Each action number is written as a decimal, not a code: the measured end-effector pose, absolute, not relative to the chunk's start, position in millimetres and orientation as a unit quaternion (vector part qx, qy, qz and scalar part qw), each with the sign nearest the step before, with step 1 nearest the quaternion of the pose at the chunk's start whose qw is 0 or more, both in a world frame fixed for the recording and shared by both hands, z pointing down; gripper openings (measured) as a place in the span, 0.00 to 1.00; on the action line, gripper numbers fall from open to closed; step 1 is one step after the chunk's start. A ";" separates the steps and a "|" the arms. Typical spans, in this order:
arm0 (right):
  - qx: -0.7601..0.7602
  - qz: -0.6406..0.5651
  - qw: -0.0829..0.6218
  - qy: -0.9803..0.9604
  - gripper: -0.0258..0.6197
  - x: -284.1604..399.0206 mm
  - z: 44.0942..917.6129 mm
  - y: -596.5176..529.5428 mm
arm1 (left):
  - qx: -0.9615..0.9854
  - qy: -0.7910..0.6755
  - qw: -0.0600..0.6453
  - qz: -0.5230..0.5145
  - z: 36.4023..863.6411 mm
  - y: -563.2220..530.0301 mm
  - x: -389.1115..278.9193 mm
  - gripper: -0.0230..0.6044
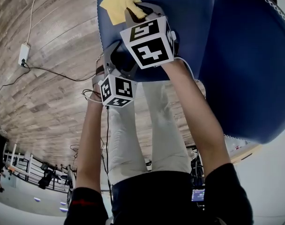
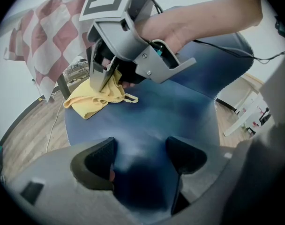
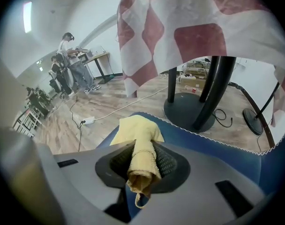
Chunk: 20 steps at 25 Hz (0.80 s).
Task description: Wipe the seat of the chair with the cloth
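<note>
The blue chair seat (image 1: 217, 41) (image 2: 166, 111) (image 3: 217, 144) fills the upper part of the head view. A yellow cloth (image 1: 118, 6) (image 2: 93, 97) (image 3: 135, 130) lies bunched near one corner of the seat. My right gripper (image 1: 135, 11) (image 2: 102, 78) (image 3: 142, 168) is shut on a fold of this cloth, the rest of which rests on the seat. My left gripper (image 1: 114, 55) (image 2: 140, 156) hovers just over the seat, closer to my body, open with nothing between its fingers.
A red-and-white checkered tablecloth (image 2: 44, 36) (image 3: 180, 32) hangs just beyond the chair, over a black pedestal base (image 3: 189, 109). A power strip (image 1: 24, 53) (image 3: 88, 121) and cables lie on the wooden floor. People (image 3: 72, 64) stand far off.
</note>
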State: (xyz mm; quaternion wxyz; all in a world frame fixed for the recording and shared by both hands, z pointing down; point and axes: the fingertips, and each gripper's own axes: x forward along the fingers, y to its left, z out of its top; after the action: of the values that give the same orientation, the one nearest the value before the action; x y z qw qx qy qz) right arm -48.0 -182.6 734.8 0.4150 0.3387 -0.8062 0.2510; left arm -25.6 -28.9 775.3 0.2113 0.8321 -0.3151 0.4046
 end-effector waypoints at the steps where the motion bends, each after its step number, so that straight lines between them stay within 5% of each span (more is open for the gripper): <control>1: 0.331 0.251 0.414 -0.810 0.13 -50.9 734.3 -180.5 | 0.832 -0.315 0.211 0.404 775.1 -29.0 -25.4 0.61; 20: 0.351 0.236 0.433 -0.796 0.13 -13.6 739.8 -183.3 | 0.833 -0.315 0.211 0.403 775.3 -29.6 -25.7 0.61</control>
State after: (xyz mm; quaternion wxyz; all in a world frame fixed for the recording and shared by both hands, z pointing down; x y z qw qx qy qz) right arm -13.6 -183.3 739.8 0.4328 0.3510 -0.7960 0.2364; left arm -25.7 -29.6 775.3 0.2113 0.8327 -0.3152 0.4033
